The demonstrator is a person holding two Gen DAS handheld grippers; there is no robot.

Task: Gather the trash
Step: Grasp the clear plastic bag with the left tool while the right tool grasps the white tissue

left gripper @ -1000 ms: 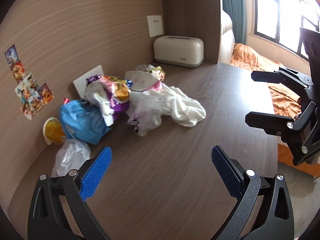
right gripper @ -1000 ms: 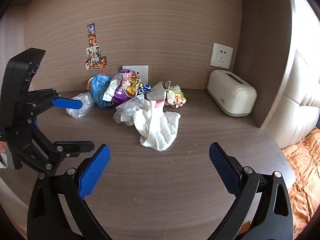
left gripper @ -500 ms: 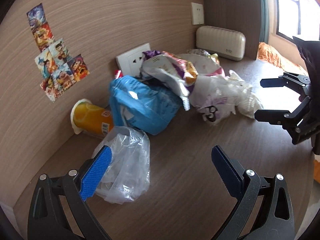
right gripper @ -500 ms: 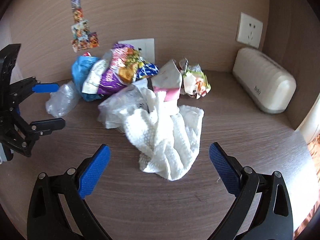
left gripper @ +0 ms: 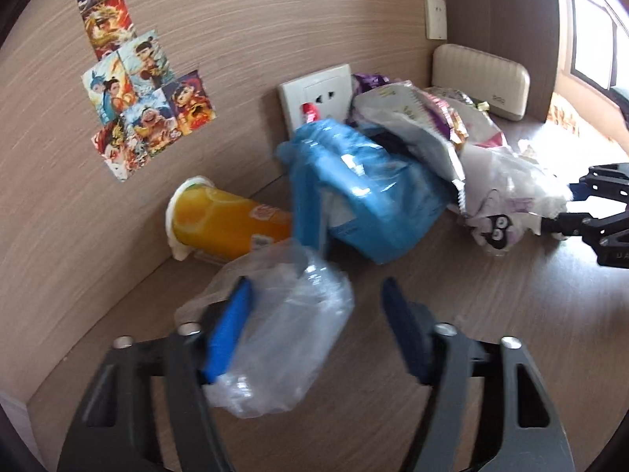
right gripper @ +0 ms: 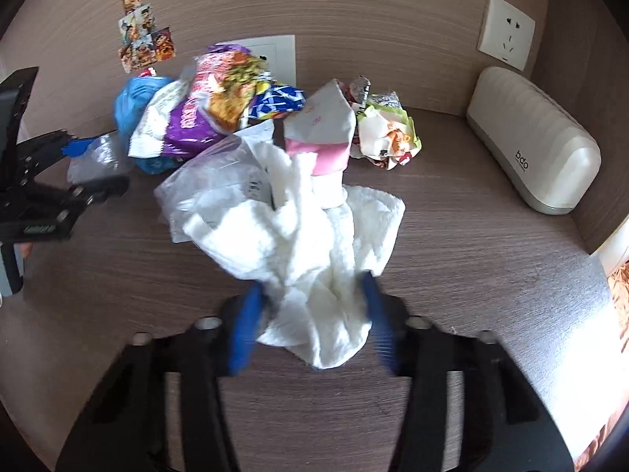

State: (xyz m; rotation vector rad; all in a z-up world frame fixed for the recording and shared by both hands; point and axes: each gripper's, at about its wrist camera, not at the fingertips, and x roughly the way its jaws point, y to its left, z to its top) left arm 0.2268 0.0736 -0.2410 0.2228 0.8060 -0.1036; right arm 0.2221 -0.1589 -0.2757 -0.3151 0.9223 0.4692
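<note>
A heap of trash lies on the wooden desk against the wall. My left gripper [left gripper: 314, 322] is half closed around a clear plastic bag [left gripper: 283, 334], its left pad touching it. Behind the bag lie an orange cup [left gripper: 224, 224], a blue bag [left gripper: 361, 192] and snack wrappers [left gripper: 416, 122]. My right gripper [right gripper: 310, 322] is closing on crumpled white paper towel [right gripper: 314, 259], with both pads at its sides. A clear bag [right gripper: 212, 192], a pink-white carton [right gripper: 322, 133] and a crumpled wrapper [right gripper: 387, 137] lie behind.
A cream box-shaped appliance [right gripper: 534, 137] stands at the right by the side wall. Wall sockets [right gripper: 507, 37] and stickers [left gripper: 137, 94] are on the back wall. The desk's right edge borders a bed with orange bedding [left gripper: 566, 118].
Both grippers moved forward into the heap and narrowed their jaws. The left one now straddles the clear plastic bag, the right one the white paper towel.
</note>
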